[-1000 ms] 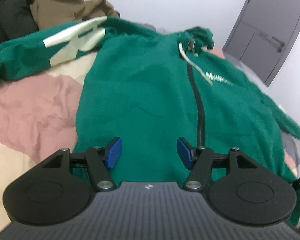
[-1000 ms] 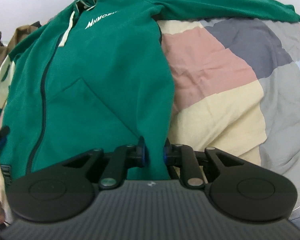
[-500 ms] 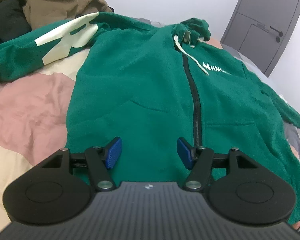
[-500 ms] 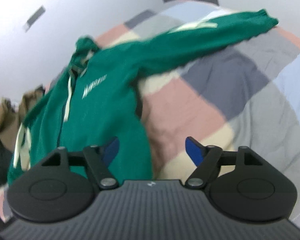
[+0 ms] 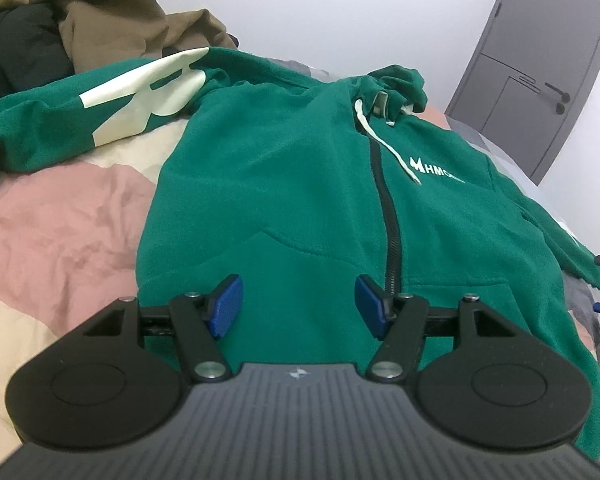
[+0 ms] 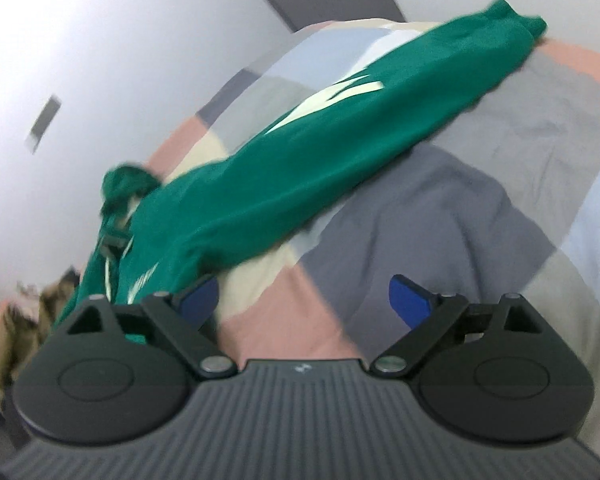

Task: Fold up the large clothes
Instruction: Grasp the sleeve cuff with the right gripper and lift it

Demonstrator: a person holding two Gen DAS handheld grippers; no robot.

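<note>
So the left hand-held gripper sat low over the hem of the green hoodie, blue pads apart with nothing pinched, just fabric under the gap. The right hand-held gripper had just been opening, and its jaws stood wide apart over bare patchwork bedspread with nothing between them.

The hoodie lay face up on the bed, zipped, black zipper running toward 12 o'clock, kangaroo pocket closest to the left camera. Further up, at about 1 o'clock, white chest lettering read "MHMO" and then got too small to make out. A white drawstring trailed down beside it.

One sleeve went out to 10 o'clock with a big white graphic I couldn't read. Behind that sat a brown and black clothes pile, and a grey door at 2 o'clock.
</note>
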